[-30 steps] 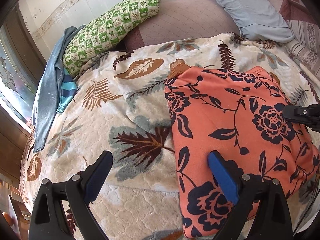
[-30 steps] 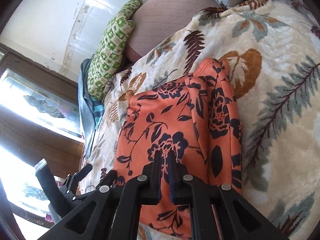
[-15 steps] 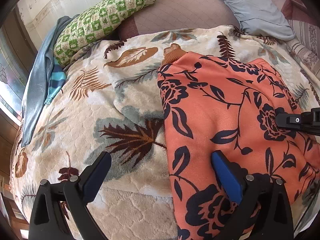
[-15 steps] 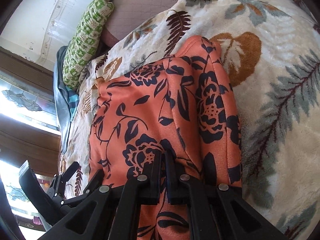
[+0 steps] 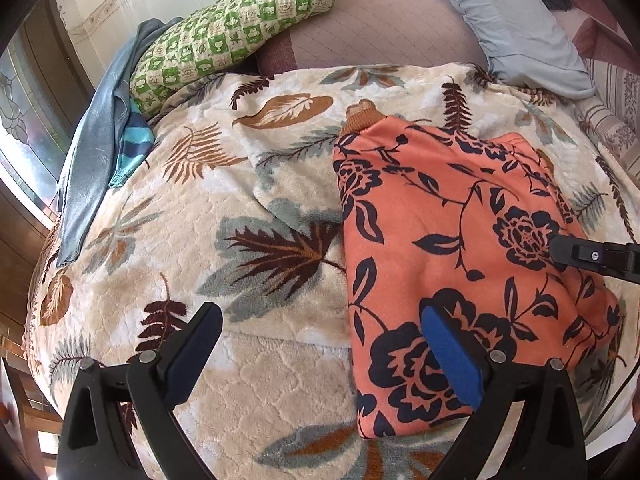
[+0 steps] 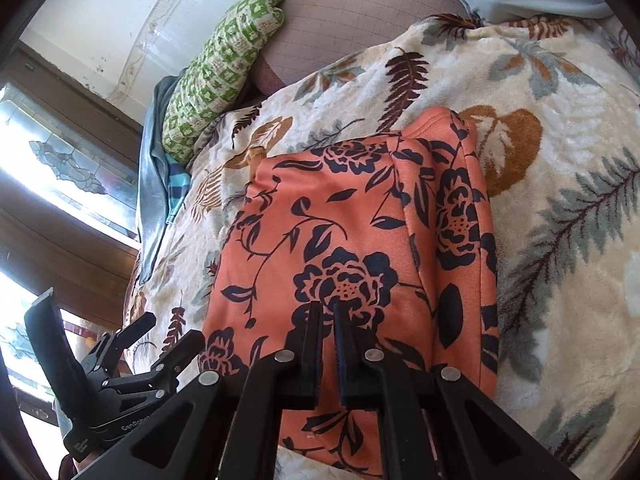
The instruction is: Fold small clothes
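An orange garment with dark navy flowers lies folded flat on the leaf-patterned blanket, a tan ribbed cuff poking out at its far corner. My left gripper hangs open over the garment's near left edge, one finger above the fabric and the other above the blanket. My right gripper hovers over the garment near a large flower. Its jaws are almost together, opening by a sliver, with nothing between them. Its tip shows at the right in the left wrist view.
A green checked pillow and a mauve quilted cushion lie at the bed's far end. A pale blue pillow is at the back right. Blue cloth hangs over the left edge by a window. The left gripper sits at lower left.
Both grippers shifted a little across the garment and the right one rolled. The garment lies as before. The left jaws stay wide, the right ones nearly together.
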